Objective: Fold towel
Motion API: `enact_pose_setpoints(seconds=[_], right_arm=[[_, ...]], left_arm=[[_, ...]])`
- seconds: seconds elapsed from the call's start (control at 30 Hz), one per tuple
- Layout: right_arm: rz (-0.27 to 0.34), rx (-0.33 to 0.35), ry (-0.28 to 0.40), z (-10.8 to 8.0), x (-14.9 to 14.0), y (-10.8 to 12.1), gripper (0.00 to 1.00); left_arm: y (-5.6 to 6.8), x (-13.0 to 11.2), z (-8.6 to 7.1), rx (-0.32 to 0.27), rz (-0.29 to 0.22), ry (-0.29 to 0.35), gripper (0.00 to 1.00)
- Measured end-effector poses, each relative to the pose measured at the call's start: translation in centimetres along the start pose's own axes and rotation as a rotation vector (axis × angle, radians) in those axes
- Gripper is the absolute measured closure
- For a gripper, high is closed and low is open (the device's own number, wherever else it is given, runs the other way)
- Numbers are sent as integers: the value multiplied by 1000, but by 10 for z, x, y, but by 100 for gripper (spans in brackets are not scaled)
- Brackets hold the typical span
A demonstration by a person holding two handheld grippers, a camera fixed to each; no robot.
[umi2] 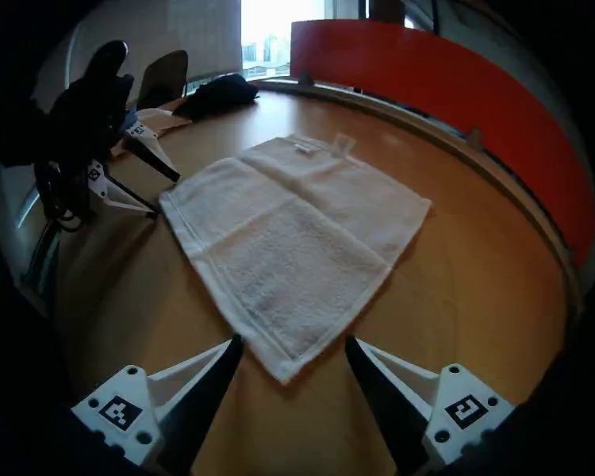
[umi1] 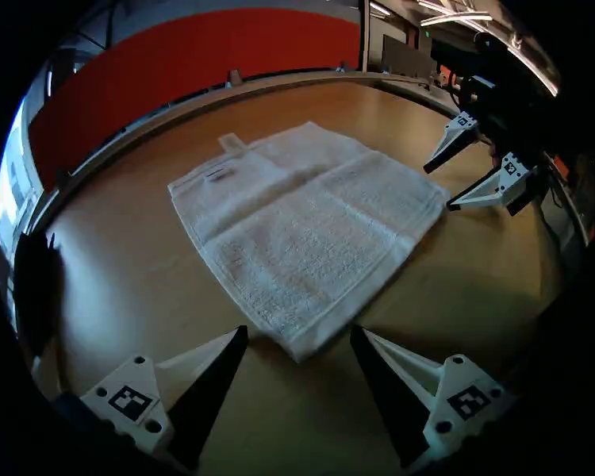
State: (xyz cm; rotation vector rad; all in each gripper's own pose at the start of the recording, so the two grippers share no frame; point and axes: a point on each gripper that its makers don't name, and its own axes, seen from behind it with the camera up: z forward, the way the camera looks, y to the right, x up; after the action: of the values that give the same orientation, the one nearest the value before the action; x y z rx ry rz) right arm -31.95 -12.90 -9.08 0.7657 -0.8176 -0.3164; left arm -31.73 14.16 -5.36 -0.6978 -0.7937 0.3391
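The towel (umi1: 305, 230) lies flat on the worktop (umi1: 123, 262), a white terry piece set cornerwise in the middle of the left gripper view. One corner points down toward the lower middle of the frame. On its far edge, toward the upper left, sit a small hanging loop (umi1: 232, 143) and a sewn label (umi1: 218, 173).

The left gripper (umi1: 297, 333) is at the bottom of that view. Its jaws are spread wide and hold nothing, and the towel's near corner lies between the two tips. At the upper right, the right gripper (umi1: 438, 189) points at the towel's right-hand corner with its jaws apart. The tips are just beside the cloth, and I cannot tell whether they touch it.

In the right gripper view the towel (umi2: 297, 246) again fills the centre, with a corner between the wide, empty jaws of the right gripper (umi2: 293, 339) at the bottom. The left gripper (umi2: 166, 196) is at the upper left, open, close to the towel's left corner.

The wooden worktop (umi2: 472, 262) is bordered by a red panel (umi2: 456, 71) along the upper right. A chair (umi2: 163, 75) and a dark bundle (umi2: 218, 91) are at the upper left of that view, below a bright window (umi2: 282, 36).
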Motion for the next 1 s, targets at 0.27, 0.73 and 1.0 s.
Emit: enact_pose_setpoints(seconds=[0.27,0.73,1.0], right_arm=[[8,10,-14,2,-5,-1,8],[27,2,-12,-1,-7,2,39],[27,16,-12,0,-7,-2,58]], left_arm=[[0,0,0,0,-9,-4,4],[4,0,1,-2,-8,-35,19],[10,2,2,-11,2,-44,36]])
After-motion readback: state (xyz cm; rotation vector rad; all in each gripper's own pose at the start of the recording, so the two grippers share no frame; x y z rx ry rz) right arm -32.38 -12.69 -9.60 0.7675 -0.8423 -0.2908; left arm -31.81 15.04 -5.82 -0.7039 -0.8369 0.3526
